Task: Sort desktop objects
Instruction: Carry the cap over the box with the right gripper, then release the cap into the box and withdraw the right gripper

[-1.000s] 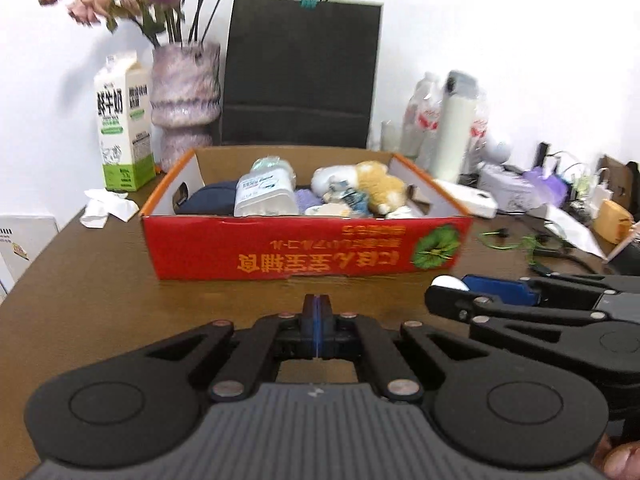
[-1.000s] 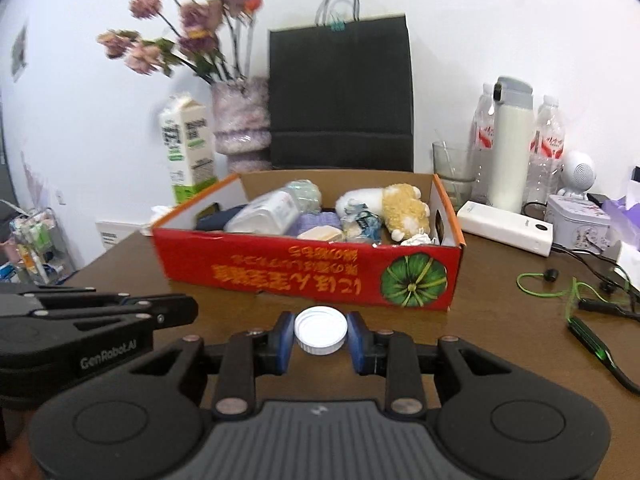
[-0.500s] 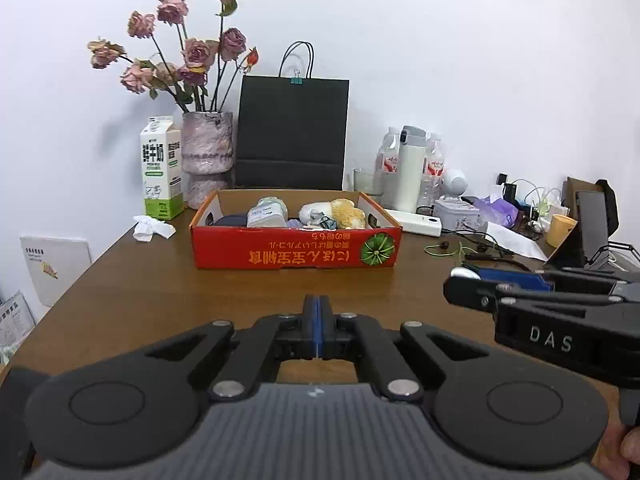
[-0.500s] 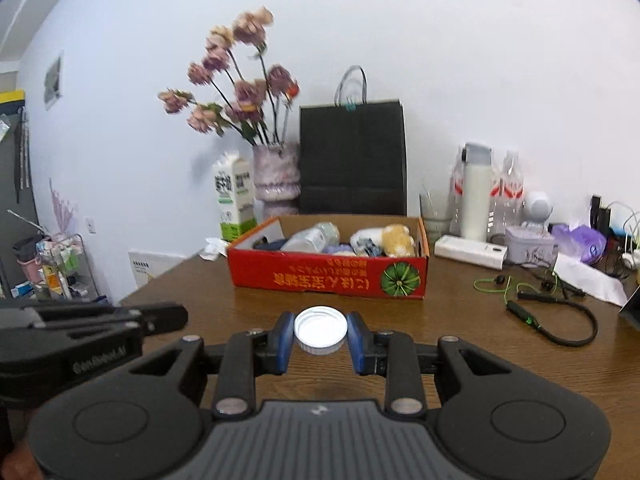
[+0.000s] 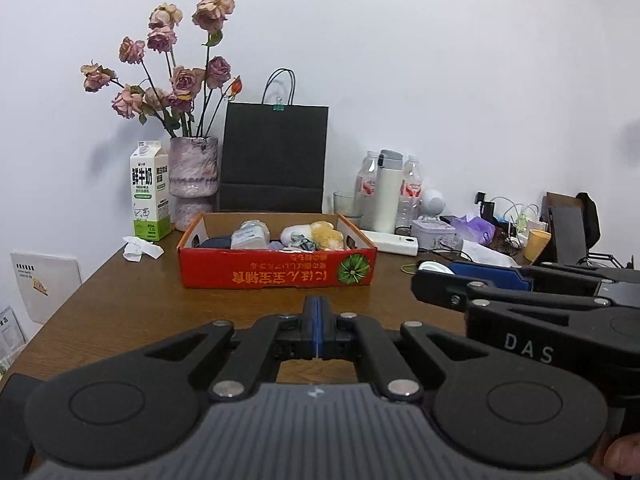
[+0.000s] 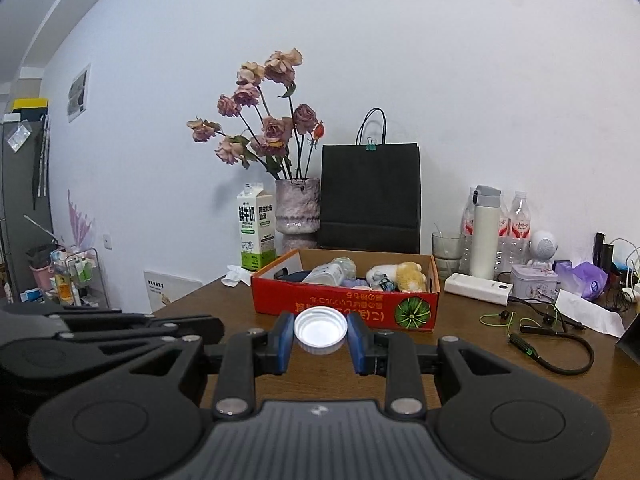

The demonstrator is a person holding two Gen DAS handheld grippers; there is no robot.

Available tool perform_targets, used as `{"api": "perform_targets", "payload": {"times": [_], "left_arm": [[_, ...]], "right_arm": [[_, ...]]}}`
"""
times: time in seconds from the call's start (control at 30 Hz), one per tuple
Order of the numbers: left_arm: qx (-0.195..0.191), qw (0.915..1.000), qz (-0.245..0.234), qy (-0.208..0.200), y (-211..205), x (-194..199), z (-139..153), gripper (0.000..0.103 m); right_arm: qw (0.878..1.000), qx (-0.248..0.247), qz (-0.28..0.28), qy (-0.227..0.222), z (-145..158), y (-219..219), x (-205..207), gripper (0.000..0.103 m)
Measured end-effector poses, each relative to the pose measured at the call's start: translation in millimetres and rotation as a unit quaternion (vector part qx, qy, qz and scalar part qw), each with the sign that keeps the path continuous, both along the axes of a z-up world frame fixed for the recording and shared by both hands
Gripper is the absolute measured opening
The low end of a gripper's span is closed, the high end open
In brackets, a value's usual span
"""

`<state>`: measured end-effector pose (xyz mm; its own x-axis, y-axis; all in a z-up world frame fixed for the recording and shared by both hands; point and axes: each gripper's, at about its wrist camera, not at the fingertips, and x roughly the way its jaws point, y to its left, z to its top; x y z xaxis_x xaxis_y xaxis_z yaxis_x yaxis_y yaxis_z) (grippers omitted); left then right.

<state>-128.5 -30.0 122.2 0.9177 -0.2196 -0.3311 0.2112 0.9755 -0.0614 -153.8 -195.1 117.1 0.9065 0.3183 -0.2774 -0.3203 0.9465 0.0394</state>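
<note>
A red cardboard box (image 5: 276, 276) (image 6: 344, 308) stands on the brown table and holds a clear bottle (image 5: 250, 235), a plush toy (image 5: 326, 236) and other small items. My right gripper (image 6: 320, 338) is shut on a white bottle cap (image 6: 320, 329), held above the table in front of the box; it also shows at the right of the left wrist view (image 5: 472, 276). My left gripper (image 5: 316, 320) is shut and empty, its blue pads pressed together, to the left of the right one.
Behind the box stand a milk carton (image 5: 149, 196), a vase of dried roses (image 5: 194, 184) and a black paper bag (image 5: 274, 160). A thermos, water bottles, a power bank (image 6: 478, 288), a tin and green earphones (image 6: 532, 340) crowd the right. Crumpled tissue (image 5: 140, 248) lies left.
Both grippers have pulled back and away from the box, which now looks smaller and farther. The right gripper kept hold of the cap; the left stayed shut.
</note>
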Motion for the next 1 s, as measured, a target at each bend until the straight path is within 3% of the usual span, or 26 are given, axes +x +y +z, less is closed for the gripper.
{"api": "perform_targets", "payload": {"times": [0.2, 0.4, 0.5, 0.57, 0.7, 0.87, 1.0], "left_arm": [[-0.031, 0.9994, -0.014, 0.009, 19.5, 51.7, 31.8, 0.001], [-0.045, 0.9974, -0.045, 0.033, 32.5, 156.2, 92.4, 0.001], [-0.044, 0.9955, -0.05, 0.067, 31.3, 216.7, 112.7, 0.001], [-0.047, 0.9914, -0.058, 0.108, 29.6, 262.3, 120.5, 0.001], [-0.024, 0.9802, -0.044, 0.191, 22.4, 349.1, 112.0, 0.001], [-0.035, 0.9419, -0.015, 0.334, 13.3, 449.2, 48.9, 0.001], [-0.029, 0.9208, 0.014, 0.389, 0.1, 489.6, -1.7, 0.001]], "right_arm": [[1.0, 0.002, 0.001, -0.009, 22.0, -8.8, 47.4, 0.027], [1.0, 0.022, 0.015, -0.006, 77.4, -22.2, 140.4, 0.027], [0.999, 0.028, 0.019, 0.021, 102.7, -23.4, 200.1, 0.027], [0.997, 0.032, 0.029, 0.071, 114.1, -21.5, 250.7, 0.027], [0.984, 0.015, 0.027, 0.178, 110.9, -15.7, 348.2, 0.027], [0.941, 0.014, 0.01, 0.338, 53.7, -4.7, 456.0, 0.027], [0.92, -0.027, -0.029, 0.39, 1.1, 5.0, 497.1, 0.027]]}}
